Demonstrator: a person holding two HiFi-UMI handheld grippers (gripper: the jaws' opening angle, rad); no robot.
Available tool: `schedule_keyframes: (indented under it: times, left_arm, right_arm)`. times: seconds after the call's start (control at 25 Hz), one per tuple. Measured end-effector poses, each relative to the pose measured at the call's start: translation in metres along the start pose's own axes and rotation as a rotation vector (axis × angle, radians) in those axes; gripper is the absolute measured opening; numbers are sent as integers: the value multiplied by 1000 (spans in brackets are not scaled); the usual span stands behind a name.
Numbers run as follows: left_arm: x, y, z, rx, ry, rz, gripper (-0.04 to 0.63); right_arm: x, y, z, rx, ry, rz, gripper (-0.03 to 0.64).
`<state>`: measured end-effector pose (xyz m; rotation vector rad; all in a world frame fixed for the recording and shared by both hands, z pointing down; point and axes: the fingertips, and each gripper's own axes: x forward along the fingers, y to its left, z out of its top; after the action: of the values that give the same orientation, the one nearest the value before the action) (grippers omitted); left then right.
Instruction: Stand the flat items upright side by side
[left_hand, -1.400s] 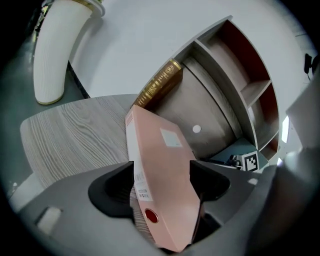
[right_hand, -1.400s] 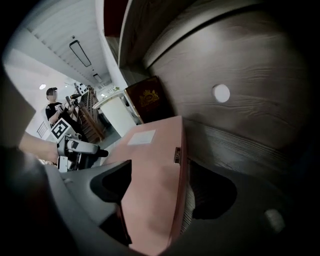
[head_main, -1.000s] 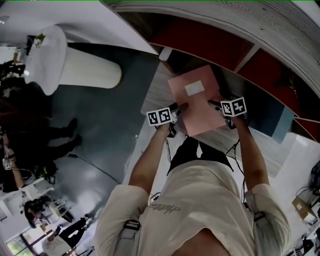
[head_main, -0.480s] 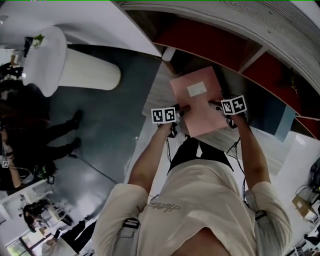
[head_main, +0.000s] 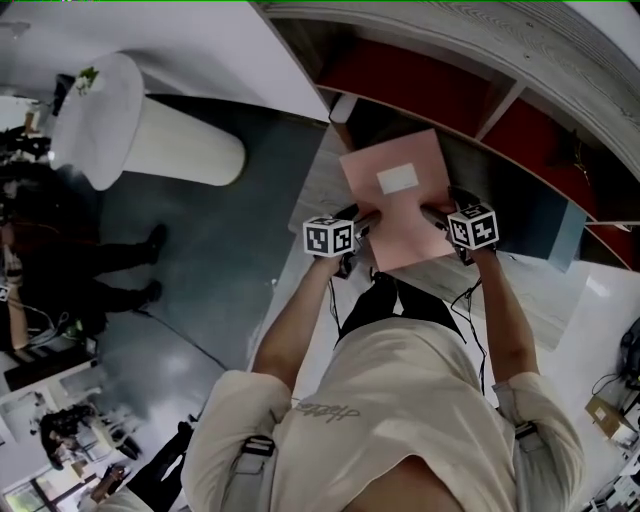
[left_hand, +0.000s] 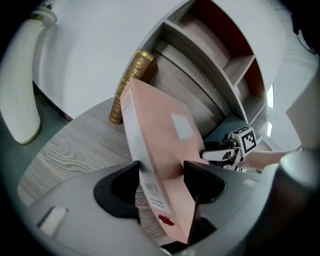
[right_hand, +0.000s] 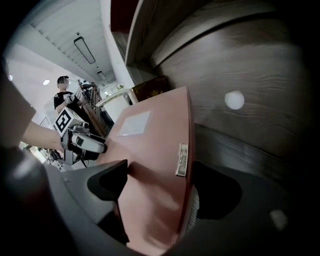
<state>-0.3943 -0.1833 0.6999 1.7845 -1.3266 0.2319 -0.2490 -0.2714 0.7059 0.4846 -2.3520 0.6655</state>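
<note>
A flat pink book (head_main: 395, 200) with a white label is held off the wooden shelf board (left_hand: 75, 145), tilted, between both grippers. My left gripper (head_main: 362, 222) grips its left edge; in the left gripper view (left_hand: 160, 180) the book (left_hand: 160, 135) fills the gap, and the jaws have just been closing on it. From the right edge my right gripper (head_main: 432, 213) clamps the same book (right_hand: 150, 145), its jaws (right_hand: 160, 175) on the cover and the page side. A gold-spined book (left_hand: 131, 82) leans upright behind it.
The shelf unit (head_main: 420, 75) has red back panels and upright dividers. A dark blue flat item (head_main: 545, 225) lies on the board to the right. A white round table (head_main: 95, 115) on a pedestal stands at left. People stand far left on the grey floor.
Both grippers and the pink book have risen slightly from the board. The left gripper has closed in on the book's left edge and rolled a little.
</note>
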Motion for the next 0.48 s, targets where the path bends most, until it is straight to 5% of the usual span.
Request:
schedule_keyframes:
  times: [0.48]
  left_arm:
    - [-40,-43,27,205,-145,-37,249]
  right_arm:
    - [-46,18,21,-219,-177,-76,413]
